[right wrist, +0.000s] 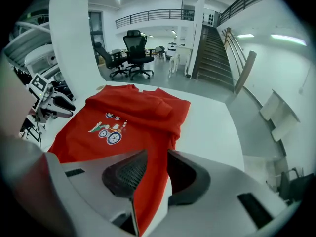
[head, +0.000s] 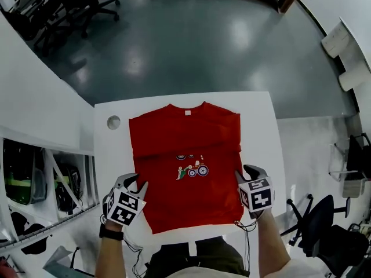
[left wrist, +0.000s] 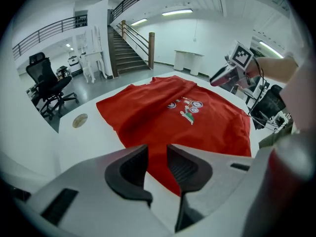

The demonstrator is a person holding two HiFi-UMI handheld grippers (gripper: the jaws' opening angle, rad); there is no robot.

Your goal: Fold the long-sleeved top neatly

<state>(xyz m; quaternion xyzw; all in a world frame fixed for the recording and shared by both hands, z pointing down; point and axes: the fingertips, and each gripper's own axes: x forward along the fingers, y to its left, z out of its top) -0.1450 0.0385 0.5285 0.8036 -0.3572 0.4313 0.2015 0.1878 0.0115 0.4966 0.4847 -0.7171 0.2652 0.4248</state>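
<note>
Top (head: pixel 185 172) lay flat mid-frame on the desk (head: pixel 261 106), sleeves apparently tucked in already. My left gripper (head: pixel 139 182) and right gripper (head: pixel 246 174) hung at its lower side edges, jaws apart, nothing pinched. Body folds remained, I reckoned.

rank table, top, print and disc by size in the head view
Largest to smallest:
1. table
2. top
3. print
4. disc
All sit at table level, so nearness to the camera hardly skews the order.
</note>
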